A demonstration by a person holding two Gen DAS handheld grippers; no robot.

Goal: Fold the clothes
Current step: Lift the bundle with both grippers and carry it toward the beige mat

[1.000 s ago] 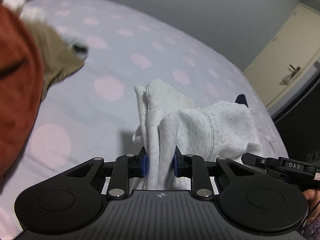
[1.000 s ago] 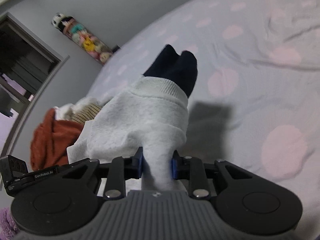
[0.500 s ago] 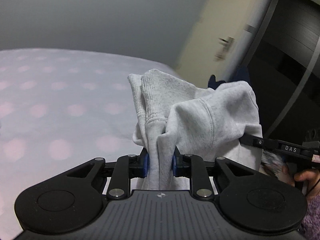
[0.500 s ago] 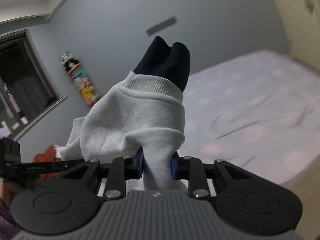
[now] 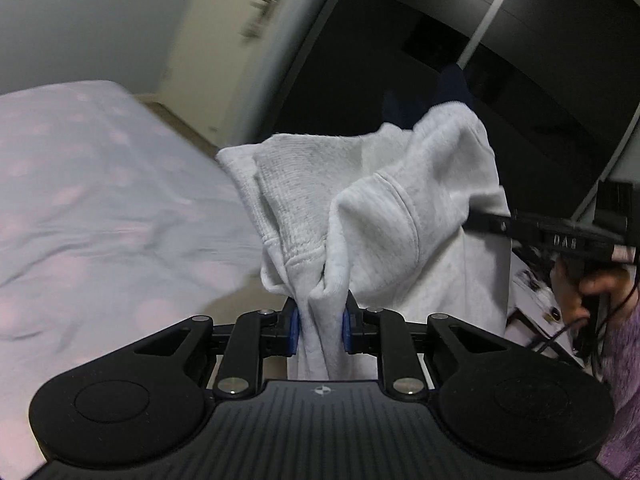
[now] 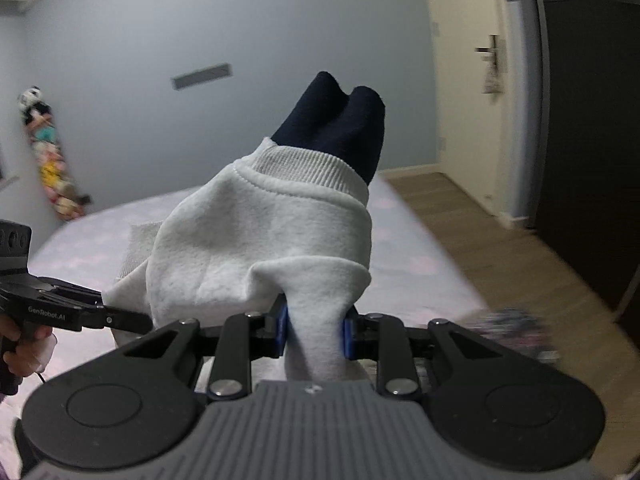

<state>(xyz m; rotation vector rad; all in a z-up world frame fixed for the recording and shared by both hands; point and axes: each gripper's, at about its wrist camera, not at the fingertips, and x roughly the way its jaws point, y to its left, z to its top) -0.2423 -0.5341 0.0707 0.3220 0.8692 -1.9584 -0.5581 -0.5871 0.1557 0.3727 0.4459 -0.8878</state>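
Left tongs (image 5: 319, 332) are pinching a bunched fold of the grey sweatshirt (image 5: 372, 216). Right tongs (image 6: 314, 336) are clamping its other end, near the navy cuff (image 6: 340, 120). The garment is hanging above the spotted bed (image 5: 100, 184).

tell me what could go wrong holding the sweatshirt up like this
The left gripper pinches only a bunched wad of the grey sweatshirt, so fabric may slip out. The right gripper clamps a thick fold; the navy part flopped over the ribbed cuff could fold in crooked.
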